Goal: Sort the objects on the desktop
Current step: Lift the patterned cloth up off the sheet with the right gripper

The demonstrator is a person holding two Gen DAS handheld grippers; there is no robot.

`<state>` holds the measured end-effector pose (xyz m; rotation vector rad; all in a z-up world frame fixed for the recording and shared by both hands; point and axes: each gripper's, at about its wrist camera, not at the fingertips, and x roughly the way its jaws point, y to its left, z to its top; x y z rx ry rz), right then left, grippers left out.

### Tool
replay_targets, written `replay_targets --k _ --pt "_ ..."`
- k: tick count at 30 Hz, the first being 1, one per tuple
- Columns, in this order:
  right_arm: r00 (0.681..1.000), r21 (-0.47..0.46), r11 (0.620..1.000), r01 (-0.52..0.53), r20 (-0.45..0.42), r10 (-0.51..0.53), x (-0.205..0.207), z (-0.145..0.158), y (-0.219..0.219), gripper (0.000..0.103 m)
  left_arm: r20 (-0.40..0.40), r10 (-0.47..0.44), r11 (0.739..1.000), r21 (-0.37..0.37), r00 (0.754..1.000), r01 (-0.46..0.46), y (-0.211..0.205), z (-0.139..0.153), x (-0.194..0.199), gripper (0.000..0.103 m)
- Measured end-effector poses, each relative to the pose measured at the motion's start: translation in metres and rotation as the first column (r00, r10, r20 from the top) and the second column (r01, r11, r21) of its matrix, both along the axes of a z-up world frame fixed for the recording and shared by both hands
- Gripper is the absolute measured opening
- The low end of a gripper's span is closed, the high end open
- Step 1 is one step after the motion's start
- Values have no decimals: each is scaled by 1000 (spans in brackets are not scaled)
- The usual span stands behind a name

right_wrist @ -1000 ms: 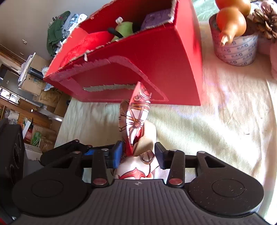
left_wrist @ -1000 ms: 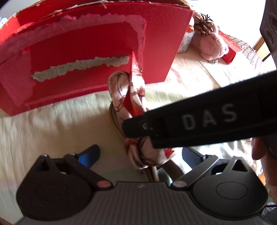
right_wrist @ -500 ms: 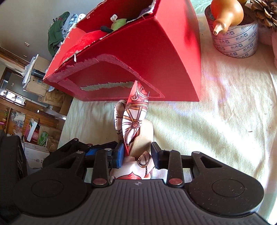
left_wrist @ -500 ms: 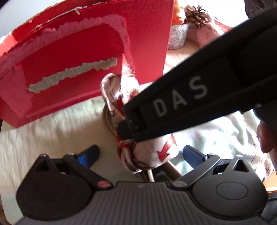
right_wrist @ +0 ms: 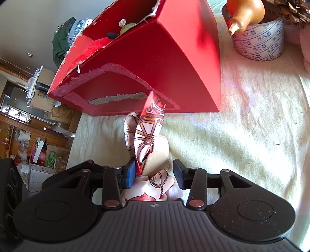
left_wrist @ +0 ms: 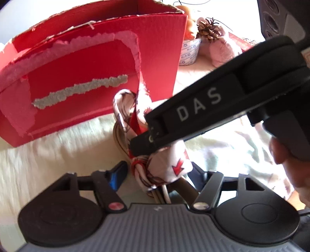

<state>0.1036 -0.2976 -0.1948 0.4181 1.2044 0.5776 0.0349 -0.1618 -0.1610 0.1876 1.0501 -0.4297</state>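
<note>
A knotted scarf (left_wrist: 174,164), white with a pink and red print, stands upright on the cloth just in front of a torn red cardboard box (left_wrist: 96,67). My left gripper (left_wrist: 157,170) straddles its lower part. Its jaws are closing, and a gap still shows beside the blue left pad (left_wrist: 116,176). The right gripper (left_wrist: 143,143) reaches in from the right onto the knot. In the right wrist view the scarf (right_wrist: 149,131) sits between the right gripper (right_wrist: 153,172) pads. Those jaws are opening, and the right pad (right_wrist: 178,174) stands just off the fabric.
The red box (right_wrist: 174,67) holds a few items. A tape roll (right_wrist: 259,42) with a gourd, a pine cone (right_wrist: 290,9) and a pink plush (left_wrist: 222,50) sit at the back right. A cream cloth (right_wrist: 242,135) covers the table. A hand (left_wrist: 290,164) grips the right tool.
The left jaws have come in from wide apart to close around the scarf. The right jaws have loosened from their grip on it. Neither hand has shifted much.
</note>
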Motion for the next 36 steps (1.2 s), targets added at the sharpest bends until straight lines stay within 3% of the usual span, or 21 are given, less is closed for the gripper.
replay_targets --k 4,10,13,16,20,28,32,36 --pt "1000 -6 1000 -2 12 2 -1 2 2 46 -3 0 1000 -20 1000 0 3 6 -3 53" --pt "1000 -20 1000 -4 10 4 0 0 9 46 3 0 1000 -9 1000 0 -3 9 -4 49" --pt "1000 -33 999 -19 18 20 0 1 13 40 5 4 1000 -11 1000 -4 -5 12 -3 47" --pt "999 -40 999 -27 25 28 -2 4 14 33 28 -10 999 35 1000 9 -2 10 -11 45" --pt "999 -6 999 -33 38 34 -7 14 11 30 70 -24 997 75 997 18 -9 29 -18 44" --pt "986 60 996 -72 156 62 -24 50 19 31 146 34 999 21 989 -37 8 71 -34 42" --pt "961 46 992 -114 257 99 -34 70 35 29 179 88 996 -20 980 -86 33 85 -44 39" --pt "939 87 989 -123 333 88 -34 95 41 27 245 106 994 -58 964 -95 55 105 -42 38"
